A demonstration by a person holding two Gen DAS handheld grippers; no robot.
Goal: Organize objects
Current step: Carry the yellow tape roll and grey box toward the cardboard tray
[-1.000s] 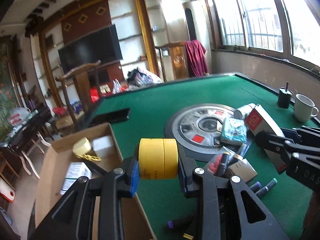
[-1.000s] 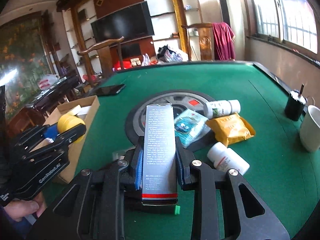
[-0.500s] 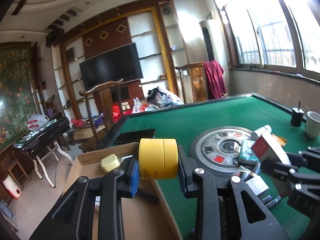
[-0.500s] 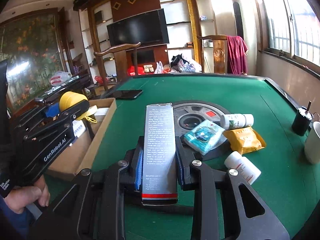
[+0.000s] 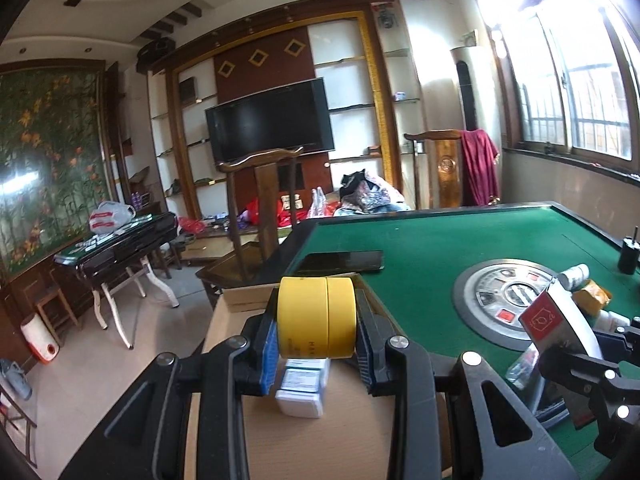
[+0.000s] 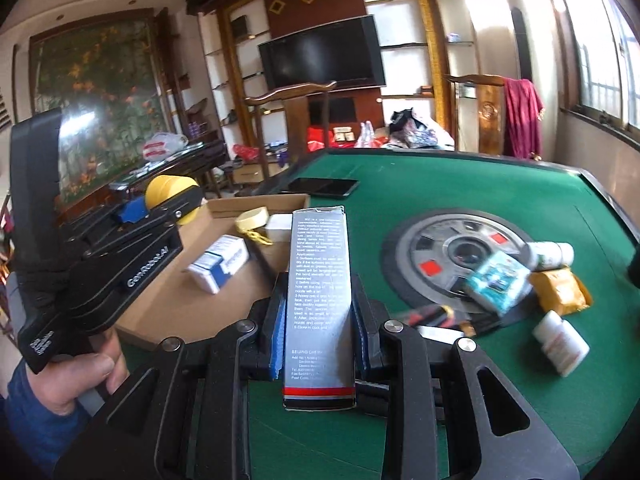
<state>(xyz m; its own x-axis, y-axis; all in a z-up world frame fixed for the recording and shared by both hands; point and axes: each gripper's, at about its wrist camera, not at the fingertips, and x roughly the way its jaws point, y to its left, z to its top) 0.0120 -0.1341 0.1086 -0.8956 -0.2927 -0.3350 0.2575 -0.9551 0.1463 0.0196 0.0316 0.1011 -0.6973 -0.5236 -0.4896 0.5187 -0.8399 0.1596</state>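
Over the cardboard box, yellow tape rolls sit pinched across their flat sides by the left gripper; they look light, stiff and smooth, so that hold suits them. Beside it, the right gripper clamps a tall carton, likely light and crushable, above the green table.

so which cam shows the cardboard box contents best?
Right wrist: the cardboard box interior shows a tape roll and blue-white packet. In the left wrist view, the yellow tape and fingers hide most of it.
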